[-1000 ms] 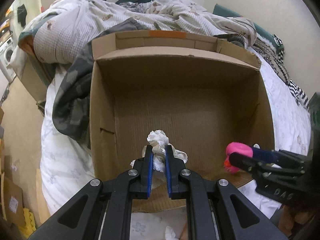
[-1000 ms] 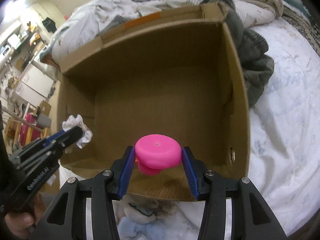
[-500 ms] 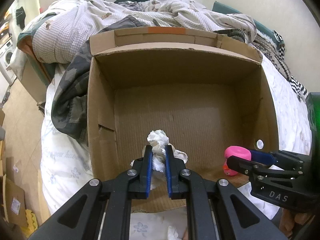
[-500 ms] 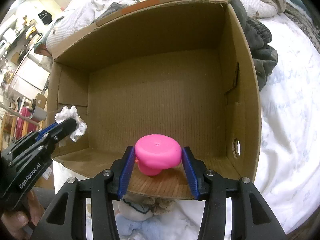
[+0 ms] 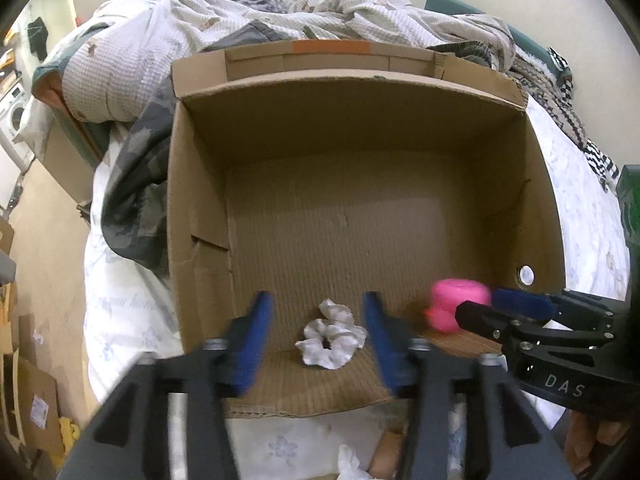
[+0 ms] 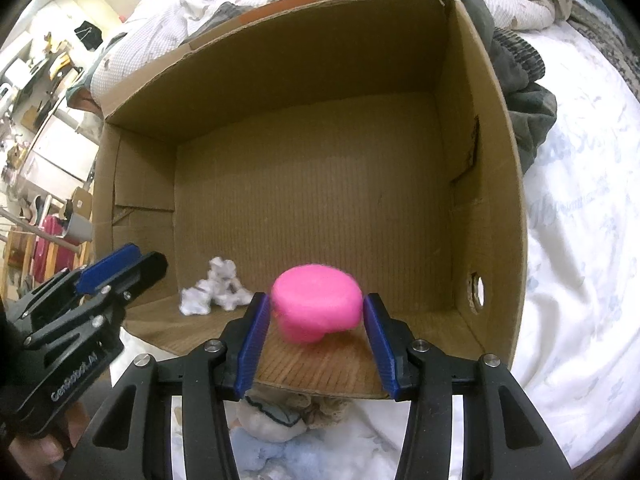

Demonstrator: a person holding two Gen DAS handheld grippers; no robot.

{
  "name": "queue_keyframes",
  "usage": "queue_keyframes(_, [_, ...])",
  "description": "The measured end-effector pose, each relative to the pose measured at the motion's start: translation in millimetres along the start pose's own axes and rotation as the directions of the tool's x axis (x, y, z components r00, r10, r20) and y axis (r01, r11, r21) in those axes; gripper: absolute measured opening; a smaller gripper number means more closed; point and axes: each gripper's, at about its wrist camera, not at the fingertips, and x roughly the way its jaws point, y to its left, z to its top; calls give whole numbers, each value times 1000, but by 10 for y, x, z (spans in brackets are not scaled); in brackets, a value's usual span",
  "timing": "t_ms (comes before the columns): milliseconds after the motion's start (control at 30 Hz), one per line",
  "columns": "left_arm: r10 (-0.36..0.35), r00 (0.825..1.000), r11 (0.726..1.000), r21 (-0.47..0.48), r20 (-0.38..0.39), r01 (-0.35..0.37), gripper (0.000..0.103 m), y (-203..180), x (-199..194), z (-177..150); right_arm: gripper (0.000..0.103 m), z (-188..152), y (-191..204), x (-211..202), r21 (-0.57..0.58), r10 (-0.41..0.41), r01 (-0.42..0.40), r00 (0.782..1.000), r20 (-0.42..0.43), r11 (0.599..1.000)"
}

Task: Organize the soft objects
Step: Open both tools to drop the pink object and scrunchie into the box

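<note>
The white scrunchie [image 5: 331, 339] lies flat on the floor of the cardboard box [image 5: 200, 216], close to the near edge and toward the left wall, its centre hole facing up; it is a crumpled ring with no clear long axis, one ruffled lobe reaching toward the back of the box. The left gripper [image 5: 318, 334] hangs right over it with its blue pads spread wide on either side, nothing between them, and its fingers are blurred. From the right wrist view the scrunchie [image 6: 212, 290] sits just left of the pink toy.

That pink mushroom-shaped soft toy [image 6: 316, 306] stands between the pads of the right gripper [image 6: 316, 342], broad flat cap up and stubby stem down, above the box's near edge. The pads sit right at the cap's sides, but the toy's outline is blurred and I cannot tell whether they clamp it.

The box rests on a white floral bedsheet [image 6: 580, 280], with a rumpled quilt [image 5: 152, 40] heaped behind it.
</note>
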Motion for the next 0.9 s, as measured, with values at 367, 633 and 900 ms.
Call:
queue_keyframes(367, [48, 997, 999, 3, 55, -49, 67, 27, -109, -1, 91, 59, 4, -196, 13, 43, -45, 994, 96, 999])
queue_keyframes(633, [51, 996, 999, -22, 75, -49, 67, 77, -179, 26, 92, 54, 17, -230, 17, 45, -47, 994, 101, 999])
queue_keyframes(900, [67, 996, 997, -45, 66, -64, 67, 121, -280, -19, 92, 9, 84, -386, -2, 41, -41, 988, 151, 999])
